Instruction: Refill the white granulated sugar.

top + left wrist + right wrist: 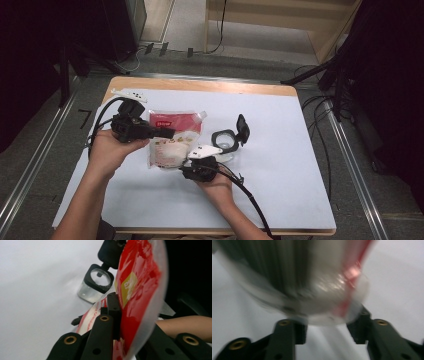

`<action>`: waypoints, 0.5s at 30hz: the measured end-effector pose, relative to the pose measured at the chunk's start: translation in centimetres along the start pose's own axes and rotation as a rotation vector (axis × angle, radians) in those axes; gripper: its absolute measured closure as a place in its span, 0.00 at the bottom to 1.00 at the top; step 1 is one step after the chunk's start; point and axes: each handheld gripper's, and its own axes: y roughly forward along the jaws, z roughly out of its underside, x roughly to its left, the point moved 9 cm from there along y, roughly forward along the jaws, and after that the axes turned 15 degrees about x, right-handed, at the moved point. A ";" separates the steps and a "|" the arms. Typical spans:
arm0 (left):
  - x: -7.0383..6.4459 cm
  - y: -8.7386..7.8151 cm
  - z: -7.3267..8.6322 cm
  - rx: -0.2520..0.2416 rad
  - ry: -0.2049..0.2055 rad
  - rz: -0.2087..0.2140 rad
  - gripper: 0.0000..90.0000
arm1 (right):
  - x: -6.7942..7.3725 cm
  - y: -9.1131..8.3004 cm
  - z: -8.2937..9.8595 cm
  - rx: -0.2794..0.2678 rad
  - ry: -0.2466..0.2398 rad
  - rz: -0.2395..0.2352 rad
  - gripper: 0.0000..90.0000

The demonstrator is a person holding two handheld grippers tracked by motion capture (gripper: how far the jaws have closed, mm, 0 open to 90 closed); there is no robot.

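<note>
Our left gripper (112,315) pinches the red pouch (172,135) tight. Our right gripper (327,330) has its fingers apart around the pouch's bottom. If the pouch tips, it may slip and spill beside the jar (225,140).

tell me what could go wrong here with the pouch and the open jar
The left gripper pinches only the pouch edge, so the pouch could slip or tear. The right gripper stands open around the pouch's bottom without a clamp, so that end may sag. The open jar stands close by and could be knocked.
</note>
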 end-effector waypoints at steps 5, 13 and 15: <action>-0.2 0.0 -0.5 -0.040 0.002 0.005 0.99 | 0.9 -0.4 0.0 0.010 -0.024 -0.011 0.70; -0.8 1.3 -1.5 -0.052 0.081 0.000 0.96 | 2.7 -1.6 -0.1 0.040 -0.140 0.007 0.64; -1.0 1.7 -1.7 -0.048 0.091 0.007 0.96 | 3.0 -2.0 -0.1 0.035 -0.136 -0.022 0.64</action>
